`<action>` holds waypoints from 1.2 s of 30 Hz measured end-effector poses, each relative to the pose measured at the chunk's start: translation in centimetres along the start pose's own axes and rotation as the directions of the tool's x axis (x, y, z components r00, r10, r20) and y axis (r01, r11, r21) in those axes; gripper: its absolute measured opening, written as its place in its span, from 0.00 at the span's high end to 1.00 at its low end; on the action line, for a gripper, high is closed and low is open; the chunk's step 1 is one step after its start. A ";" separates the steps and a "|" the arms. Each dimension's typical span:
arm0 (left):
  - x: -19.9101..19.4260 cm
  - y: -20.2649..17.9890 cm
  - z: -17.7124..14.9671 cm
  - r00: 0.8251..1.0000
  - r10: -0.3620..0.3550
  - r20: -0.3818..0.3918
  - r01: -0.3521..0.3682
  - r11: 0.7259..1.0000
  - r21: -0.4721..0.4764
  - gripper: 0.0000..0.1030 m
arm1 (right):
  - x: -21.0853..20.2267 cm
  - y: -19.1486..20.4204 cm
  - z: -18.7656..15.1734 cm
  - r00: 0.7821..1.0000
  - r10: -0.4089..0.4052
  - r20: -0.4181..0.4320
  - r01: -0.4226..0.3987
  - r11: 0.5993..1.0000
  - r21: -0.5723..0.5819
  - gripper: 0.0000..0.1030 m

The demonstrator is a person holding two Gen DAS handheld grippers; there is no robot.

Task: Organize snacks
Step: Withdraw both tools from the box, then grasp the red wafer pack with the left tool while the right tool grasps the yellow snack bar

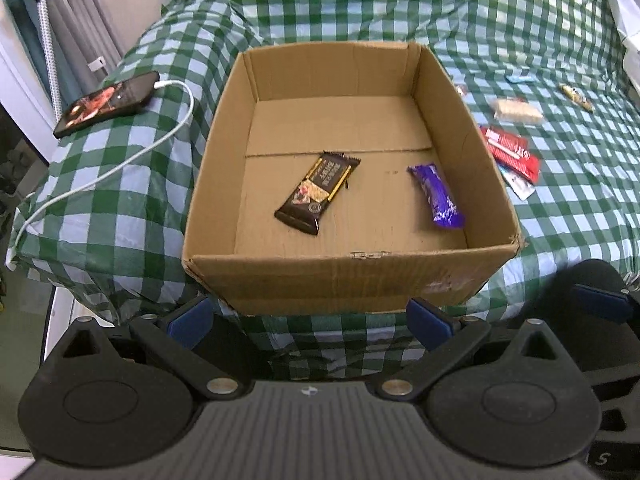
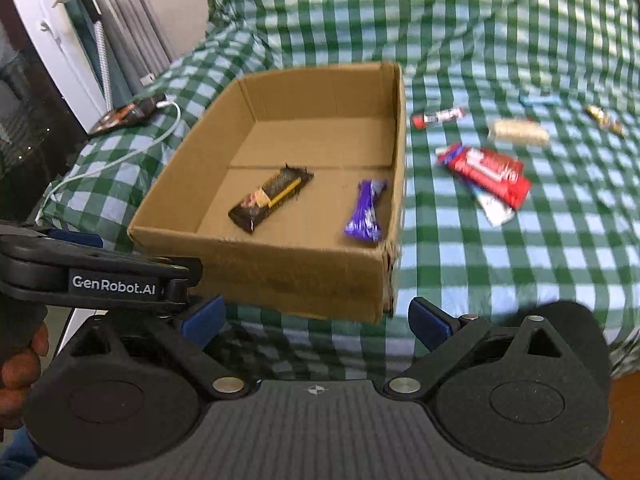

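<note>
box: a cardboard box [image 1: 352, 276] sat on the green checked bed [image 1: 560, 208], holding a dark bar [image 1: 316, 192] and a purple bar [image 1: 438, 196].
left gripper [image 1: 310, 322]: spread, empty.
right gripper [image 2: 316, 322]: spread, empty.
right view only: a red-white bar [image 2: 440, 116] showed whole beside the box.
outside: red packets [image 2: 490, 174] lay on the bed.

Green-checked bedcover [image 1: 520, 8] spans the bed; grey curtain [image 1: 80, 20] hangs left.

Legible text | "GenRobot.AI", white lettering on the black body of the left gripper [image 2: 192, 276], right wrist view | letter "S", white, on black housing [image 1: 604, 458] at lower right, left wrist view | snack wrapper print unreadable
</note>
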State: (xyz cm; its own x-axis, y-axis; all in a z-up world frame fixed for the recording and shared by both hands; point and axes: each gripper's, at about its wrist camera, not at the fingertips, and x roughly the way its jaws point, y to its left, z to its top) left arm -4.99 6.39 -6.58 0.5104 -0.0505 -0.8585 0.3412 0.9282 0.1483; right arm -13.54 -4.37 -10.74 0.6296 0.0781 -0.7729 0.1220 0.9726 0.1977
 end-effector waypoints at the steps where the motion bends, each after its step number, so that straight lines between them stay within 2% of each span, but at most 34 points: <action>1: 0.2 0.0 0.0 1.000 -0.001 -0.004 0.001 1.000 0.001 0.00 | 0.2 -0.1 0.0 1.000 0.002 -0.009 -0.002 1.000 0.006 0.05; 18: 1.7 -1.5 1.5 0.996 -0.006 -0.089 0.006 1.000 -0.005 0.00 | 1.3 -2.2 0.3 0.999 0.021 -0.047 -0.018 0.997 0.077 0.05; 22: 1.7 -2.2 2.3 0.996 0.008 -0.088 -0.007 1.000 0.015 0.00 | 1.1 -3.2 0.5 0.999 0.023 -0.028 -0.020 0.995 0.102 0.05; 29: 1.6 -4.9 3.7 0.998 0.017 -0.064 -0.012 0.997 0.079 0.00 | 0.2 -6.9 1.0 0.999 -0.025 0.032 0.018 0.981 0.193 0.03; 36: 0.7 -8.3 7.2 0.996 -0.092 0.003 0.091 0.994 0.066 0.00 | -1.6 -12.2 2.0 0.987 -0.119 0.104 0.086 0.958 0.275 0.03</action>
State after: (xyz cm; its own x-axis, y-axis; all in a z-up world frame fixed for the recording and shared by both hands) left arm -1.75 -3.99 -4.85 0.4795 -0.1364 -0.8669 0.4375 0.8935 0.1014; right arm -14.47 -16.81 -10.70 0.6873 -0.0614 -0.7237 0.3818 0.8782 0.2881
